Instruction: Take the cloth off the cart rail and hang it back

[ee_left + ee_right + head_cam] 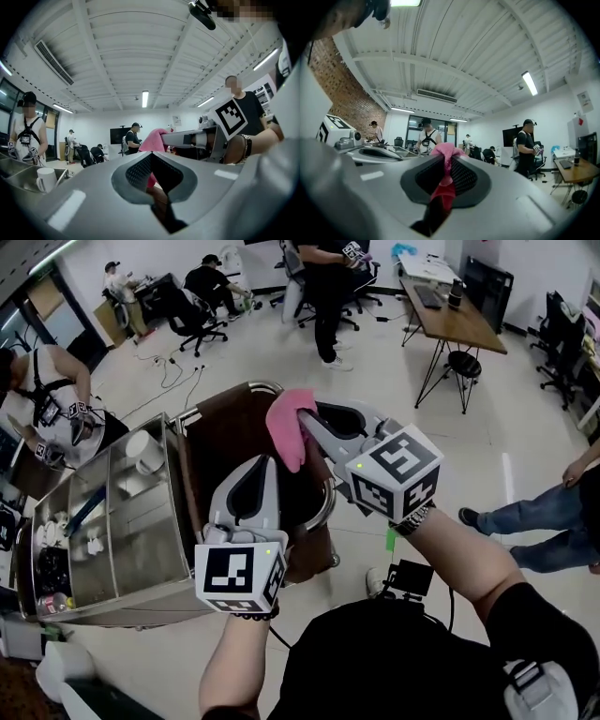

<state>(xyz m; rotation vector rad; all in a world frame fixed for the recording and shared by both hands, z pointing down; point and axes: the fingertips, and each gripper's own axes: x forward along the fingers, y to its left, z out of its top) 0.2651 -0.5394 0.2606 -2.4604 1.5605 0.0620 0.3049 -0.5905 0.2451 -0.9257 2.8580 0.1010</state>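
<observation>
Now | right hand-held gripper (306, 417) clamps pink cloth (284, 434) | left hand-held gripper (264, 464) closed

Downward head view; cloth (286, 427) in all

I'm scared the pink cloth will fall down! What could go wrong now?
The right gripper pinches only a small bunch of the pink cloth, so it might slip and drop into the brown bin below. It hangs bunched, so it could slide off the cart rail once draped.
</observation>
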